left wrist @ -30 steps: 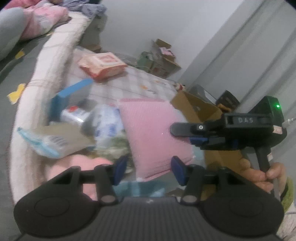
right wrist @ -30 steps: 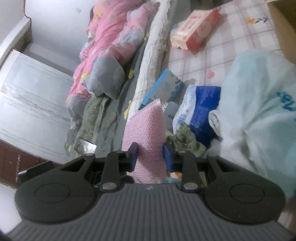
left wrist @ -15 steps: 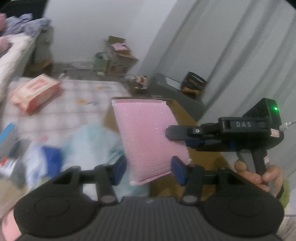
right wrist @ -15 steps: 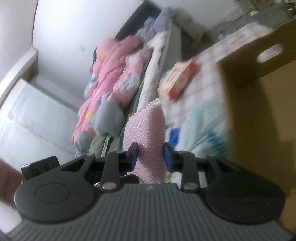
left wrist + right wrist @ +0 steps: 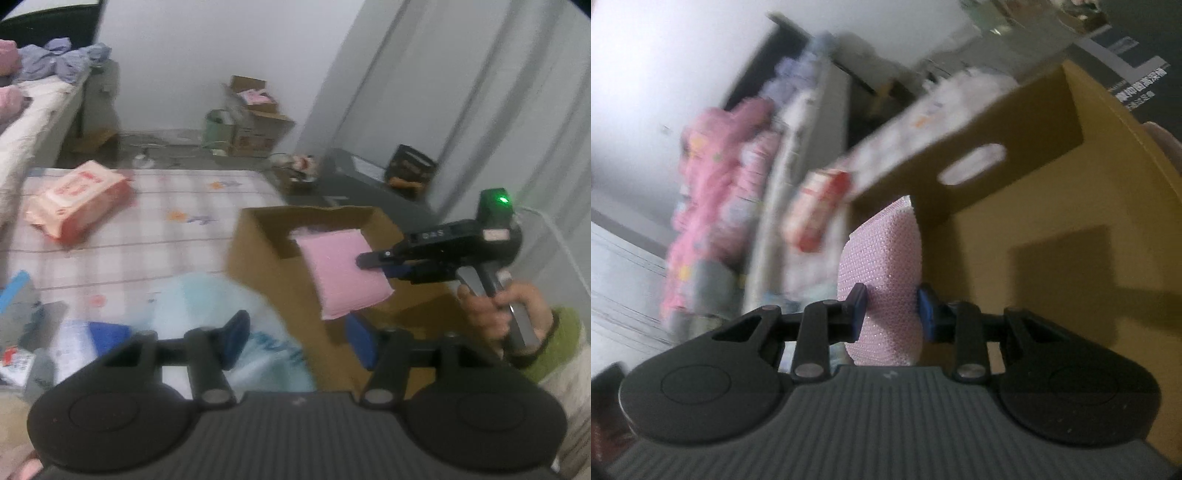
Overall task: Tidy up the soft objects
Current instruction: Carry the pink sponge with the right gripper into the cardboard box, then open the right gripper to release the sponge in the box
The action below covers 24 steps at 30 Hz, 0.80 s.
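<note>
A checked sheet (image 5: 155, 225) is spread over the surface, and at its far left a pink-and-white soft pack (image 5: 77, 205) is laid flat. Nearer the camera, a pale blue soft bundle (image 5: 221, 321) is seen, blurred, just behind the left gripper (image 5: 297, 341). The left gripper's blue pads are held apart with nothing pressed between them; its jaws have just been opening wider. To the right of the sheet an open cardboard box (image 5: 273, 258) is placed, with an oval handle hole cut in one wall. At the box's open top a pink sponge pad (image 5: 345, 275) is held tilted, partly over the box's near wall. It is clamped at one edge by the right gripper (image 5: 892, 312), whose pads are pressed into the sponge from both sides so that it is pinched narrow. The right gripper's handle is gripped by a hand (image 5: 513, 314) in a green sleeve at far right
</note>
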{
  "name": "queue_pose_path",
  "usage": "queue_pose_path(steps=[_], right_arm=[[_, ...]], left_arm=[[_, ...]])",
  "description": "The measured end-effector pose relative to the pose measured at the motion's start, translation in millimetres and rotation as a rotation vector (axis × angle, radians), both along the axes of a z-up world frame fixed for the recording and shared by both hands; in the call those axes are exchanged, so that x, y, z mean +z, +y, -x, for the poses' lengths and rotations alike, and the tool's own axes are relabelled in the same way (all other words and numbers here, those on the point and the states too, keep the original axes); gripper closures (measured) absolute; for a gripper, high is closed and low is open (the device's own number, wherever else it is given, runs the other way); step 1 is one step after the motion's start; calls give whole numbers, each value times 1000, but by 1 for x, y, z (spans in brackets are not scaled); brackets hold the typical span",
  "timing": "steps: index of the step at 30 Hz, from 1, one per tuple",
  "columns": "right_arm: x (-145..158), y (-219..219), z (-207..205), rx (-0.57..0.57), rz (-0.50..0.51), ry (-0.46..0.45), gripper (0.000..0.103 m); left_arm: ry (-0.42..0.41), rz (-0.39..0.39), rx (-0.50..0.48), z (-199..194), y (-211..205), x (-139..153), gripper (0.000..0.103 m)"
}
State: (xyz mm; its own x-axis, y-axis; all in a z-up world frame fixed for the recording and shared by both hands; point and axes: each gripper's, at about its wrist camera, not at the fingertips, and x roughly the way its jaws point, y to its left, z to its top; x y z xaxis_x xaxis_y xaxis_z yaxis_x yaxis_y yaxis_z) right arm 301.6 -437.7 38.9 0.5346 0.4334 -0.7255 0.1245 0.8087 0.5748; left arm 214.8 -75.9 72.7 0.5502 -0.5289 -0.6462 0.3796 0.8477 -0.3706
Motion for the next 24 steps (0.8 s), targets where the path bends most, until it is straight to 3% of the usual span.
queue_pose_path(steps=[10, 15, 23, 24], right_arm=[[-90, 14, -81, 51, 90, 126, 74], [-102, 27, -95, 100, 64, 87, 73], [-109, 32, -100, 103, 78, 103, 65], [-110, 32, -101, 100, 89, 117, 59]], left_arm=[[9, -44, 81, -1, 33, -7, 44], [15, -46, 92, -1, 38, -11, 44], [17, -49, 122, 4, 51, -13, 41], [17, -50, 127, 5, 53, -13, 41]])
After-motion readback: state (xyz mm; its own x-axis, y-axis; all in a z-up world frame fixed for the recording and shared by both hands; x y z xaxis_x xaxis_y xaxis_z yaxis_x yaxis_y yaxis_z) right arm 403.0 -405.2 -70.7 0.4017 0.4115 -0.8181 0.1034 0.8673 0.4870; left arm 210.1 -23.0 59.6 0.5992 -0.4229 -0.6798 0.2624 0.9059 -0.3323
